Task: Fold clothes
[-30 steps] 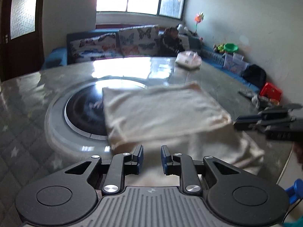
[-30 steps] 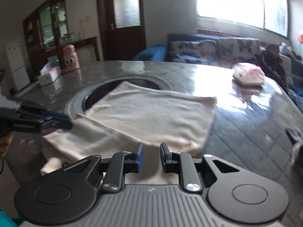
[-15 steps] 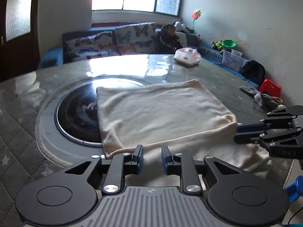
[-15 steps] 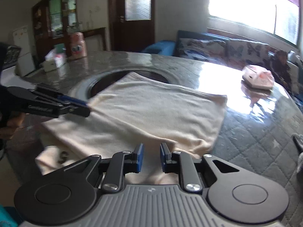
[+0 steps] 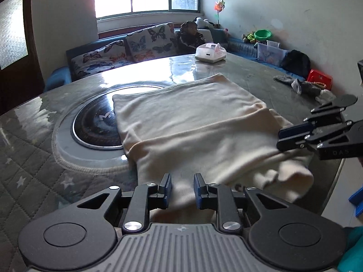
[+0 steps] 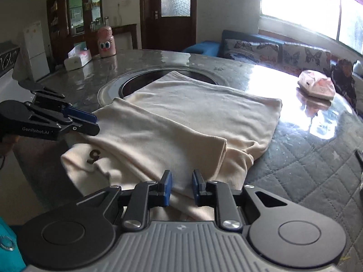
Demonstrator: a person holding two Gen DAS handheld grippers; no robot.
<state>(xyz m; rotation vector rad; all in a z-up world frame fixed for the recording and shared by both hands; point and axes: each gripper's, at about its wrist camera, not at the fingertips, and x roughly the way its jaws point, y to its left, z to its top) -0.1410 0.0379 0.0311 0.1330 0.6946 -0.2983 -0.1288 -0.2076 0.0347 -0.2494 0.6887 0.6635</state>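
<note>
Garment: cream garment (image 5: 195,122) lies folded on the round table (image 5: 34,176), its far part over the dark centre disc (image 5: 95,124), its near edge hanging off the rim.
Left gripper (image 5: 182,189): jaws a narrow gap apart, cloth below them; a pinch can't be told.
Right gripper (image 6: 181,187): same narrow gap, over the near fold; grip can't be told.
Marking: a dark "5" (image 6: 93,155) on the cloth.
Beyond: pink case (image 6: 316,86), tissue box (image 6: 77,59).
</note>
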